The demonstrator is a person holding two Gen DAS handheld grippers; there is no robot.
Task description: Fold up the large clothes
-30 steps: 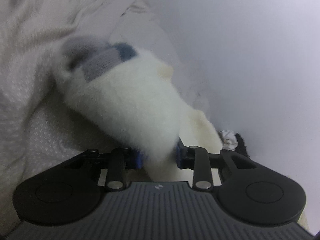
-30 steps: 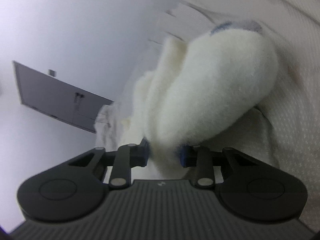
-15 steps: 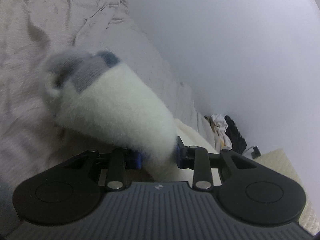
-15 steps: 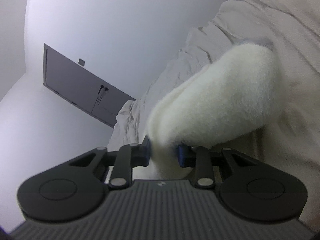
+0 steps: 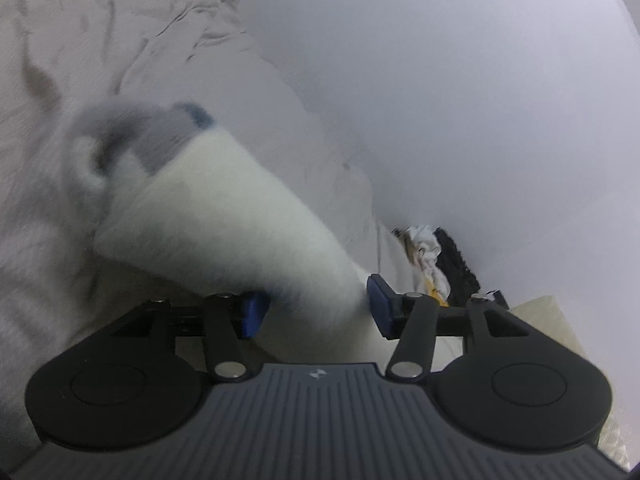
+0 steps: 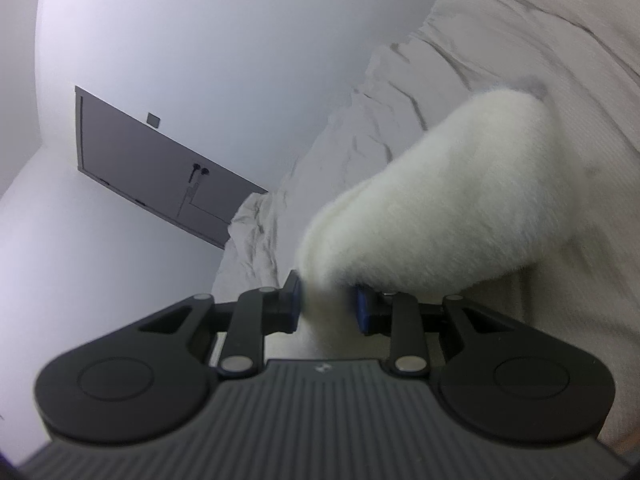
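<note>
We hold a fluffy white garment (image 5: 224,216) between our two grippers, above a rumpled beige bedsheet (image 5: 80,32).

On the left gripper (image 5: 316,304), the jaws have just been opening. The garment still runs between the blue pads (image 5: 253,312), but they now stand apart: the left pad sits at the edge of the fleece and the right pad seems just clear of it, though blur makes the contact hard to judge. From there the white fleece rises as a thick roll up and to the left, ending in a grey and blue patch (image 5: 168,136) at its far end. That end is blurred. To the right, near the wall (image 5: 460,80), lies a crumpled white cloth (image 5: 422,248) beside something black (image 5: 456,260).

The right gripper (image 6: 327,304) is clamped on the garment (image 6: 440,200). Its pads (image 6: 362,308) pinch a narrow gathered neck of fleece, and the fabric bulges out wide beyond them, up and to the right. A little grey shows at the far top edge of the roll. The sheet (image 6: 520,40) lies behind and to the right of it. To the left we see a pale wall (image 6: 180,40) with a grey door (image 6: 160,172), tilted in this view.
</note>
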